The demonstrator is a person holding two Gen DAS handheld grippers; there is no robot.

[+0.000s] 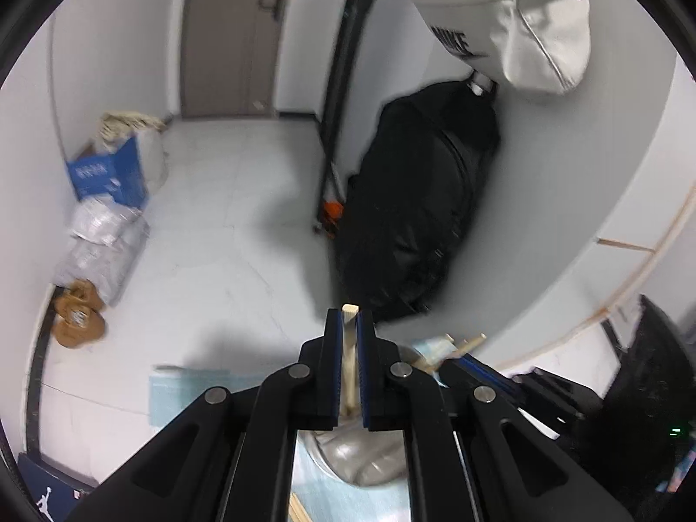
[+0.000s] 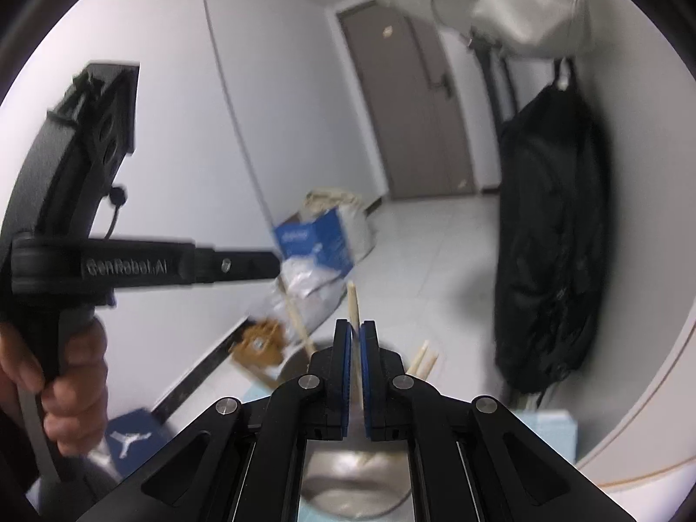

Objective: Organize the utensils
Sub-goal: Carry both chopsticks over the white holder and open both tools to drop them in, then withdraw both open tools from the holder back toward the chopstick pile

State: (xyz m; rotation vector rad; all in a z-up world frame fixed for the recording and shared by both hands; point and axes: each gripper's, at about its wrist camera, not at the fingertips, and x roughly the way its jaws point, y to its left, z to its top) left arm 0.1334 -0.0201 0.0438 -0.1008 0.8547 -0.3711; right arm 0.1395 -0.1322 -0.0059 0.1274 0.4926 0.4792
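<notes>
In the left wrist view my left gripper (image 1: 350, 317) is shut on a pale wooden chopstick (image 1: 349, 350), whose blunt end pokes just past the fingertips. Under the jaws stands a metal cup (image 1: 365, 456) on a light blue mat (image 1: 182, 391), with more chopsticks (image 1: 467, 343) leaning out to the right. In the right wrist view my right gripper (image 2: 356, 326) is shut on another chopstick (image 2: 353, 300) above the same metal cup (image 2: 356, 478). The left gripper's body (image 2: 143, 261) crosses the left side, held by a hand (image 2: 74, 387); a chopstick (image 2: 298, 319) slants from its tip into the cup.
A black bag (image 1: 417, 204) hangs on the white wall beneath a white bag (image 1: 522, 17). A blue box (image 1: 108, 174), plastic-wrapped bundles (image 1: 104, 239) and brown slippers (image 1: 78, 317) line the left wall. A grey door (image 1: 226, 35) closes the corridor; a dark box (image 2: 130, 439) lies low.
</notes>
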